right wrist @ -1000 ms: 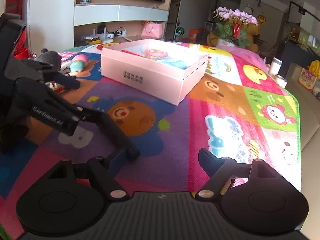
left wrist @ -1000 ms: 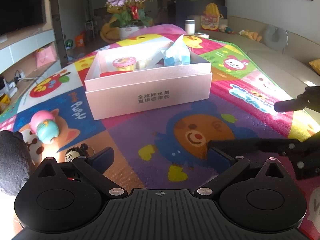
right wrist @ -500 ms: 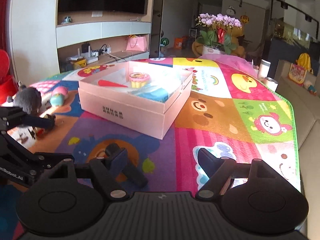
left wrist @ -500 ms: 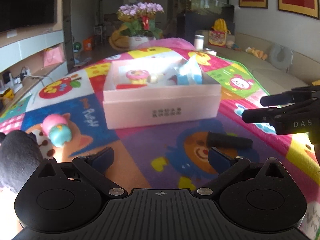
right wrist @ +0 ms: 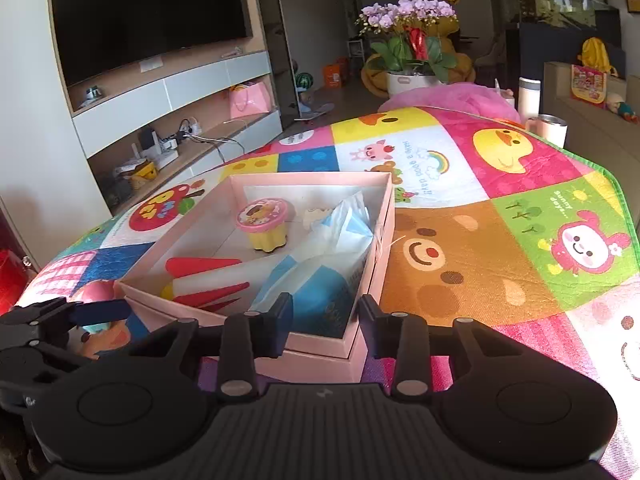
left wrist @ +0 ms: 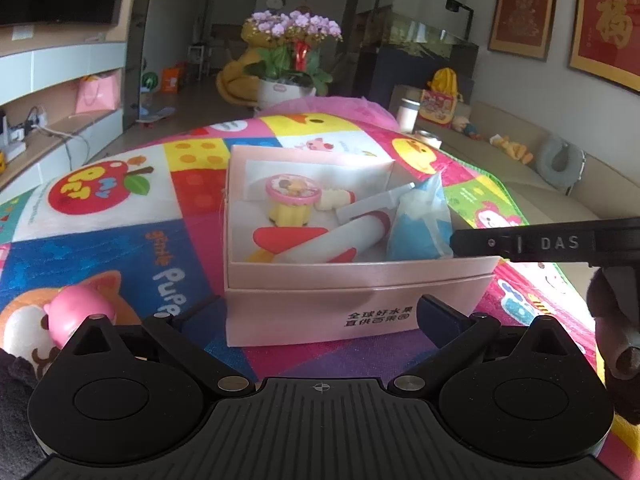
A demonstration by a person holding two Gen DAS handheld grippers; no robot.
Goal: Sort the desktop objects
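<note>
On the colourful play mat (right wrist: 472, 264) sits the pink box (left wrist: 304, 300), holding a white-and-red rocket toy (left wrist: 320, 242), a blue tissue pack (right wrist: 316, 280) and a yellow pot with a pink lid (right wrist: 266, 222). Left gripper (left wrist: 316, 312), fingers wide apart, holds nothing before the box's near wall. Right gripper (right wrist: 324, 320), fingers moderately apart, straddles the box's near right corner. A pink toy (left wrist: 78, 312) lies left of the box.

We see a potted purple orchid (right wrist: 408, 16) beyond the cartoon play mat (right wrist: 500, 208), a dark television (right wrist: 148, 12) at left, red framed calligraphy (left wrist: 610, 26) at right.
</note>
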